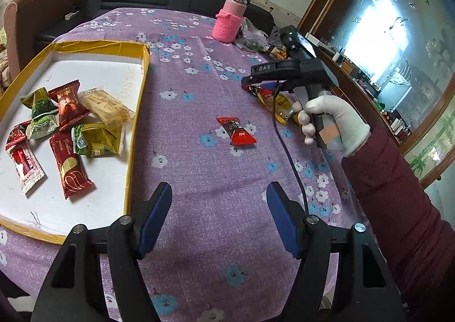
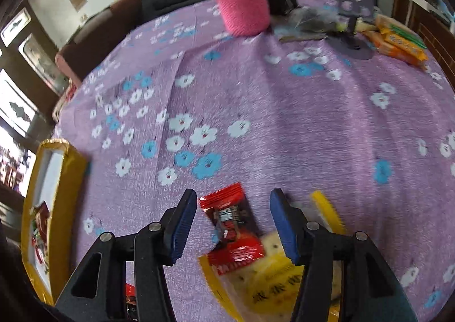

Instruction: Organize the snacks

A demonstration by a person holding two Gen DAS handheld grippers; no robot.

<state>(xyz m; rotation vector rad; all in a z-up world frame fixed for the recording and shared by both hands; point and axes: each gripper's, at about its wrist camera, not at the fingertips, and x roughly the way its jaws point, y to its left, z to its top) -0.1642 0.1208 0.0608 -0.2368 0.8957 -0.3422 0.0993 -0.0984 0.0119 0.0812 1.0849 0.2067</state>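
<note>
The red snack packet [image 2: 231, 229] lies on the purple flowered worktop [image 2: 284, 123], right in front of the right tongs [image 2: 233, 225], in the gap between the two blue pads. Its long axis runs near to far with a slight lean, roughly along the line the tongs point, so the pads stand at its long sides. Its near end overlaps a yellow cracker packet [image 2: 270, 282] lying under the right-hand pad. The right tongs are apart, pads clear of the wrapper, nothing clamped as far as the blurred view shows.

From the left wrist view, a second red packet [image 1: 236, 130] lies alone mid-worktop, ahead of the left tongs [image 1: 219, 218] and a touch right, its long axis slanting. The left tongs stand wide apart and empty. The yellow-rimmed tray [image 1: 142, 71] with sorted snacks sits on the left.

The right hand [image 1: 330, 120] is nearer its packet; my read is it needs a straight closing pinch, minding the cracker packet beneath.
</note>
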